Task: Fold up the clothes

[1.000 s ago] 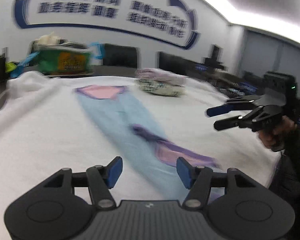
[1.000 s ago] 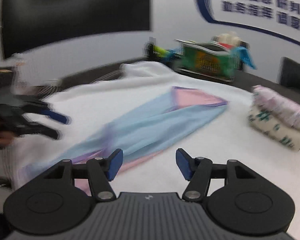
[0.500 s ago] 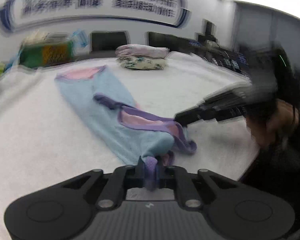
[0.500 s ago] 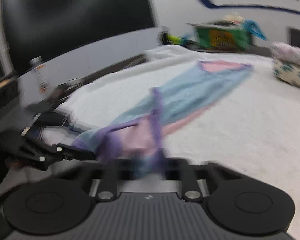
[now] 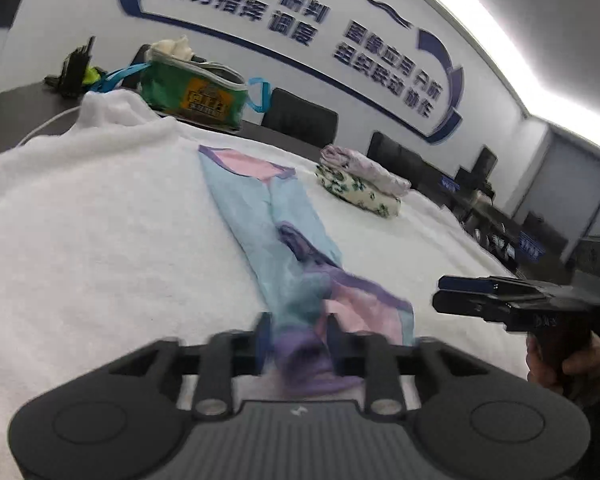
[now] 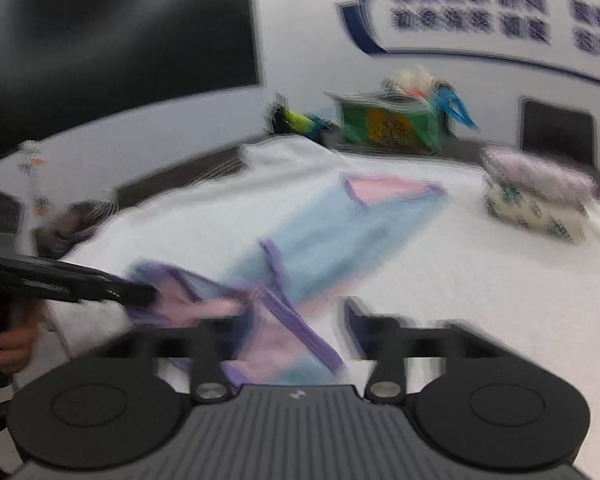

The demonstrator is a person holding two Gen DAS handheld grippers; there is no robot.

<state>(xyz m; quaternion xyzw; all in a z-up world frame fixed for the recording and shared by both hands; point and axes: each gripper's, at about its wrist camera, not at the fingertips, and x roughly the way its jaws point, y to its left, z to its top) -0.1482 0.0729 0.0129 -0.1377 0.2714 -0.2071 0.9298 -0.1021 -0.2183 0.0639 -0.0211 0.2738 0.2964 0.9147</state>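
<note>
Garment point(image 5: 284, 240) hem between opening left gripper point(image 5: 296, 334) fingers.

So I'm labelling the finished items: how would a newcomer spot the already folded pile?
Start at the white blanket that covers the table, with the blue trousers spread along it. Beside their waistband end sits the folded pile: the only compact stack, a lilac piece on a cream one with dark green print.

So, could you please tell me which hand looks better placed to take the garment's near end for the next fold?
Probably the left: its opening fingers bracket the purple hem of the garment. The right gripper is opening wider, cloth only at one side.
</note>
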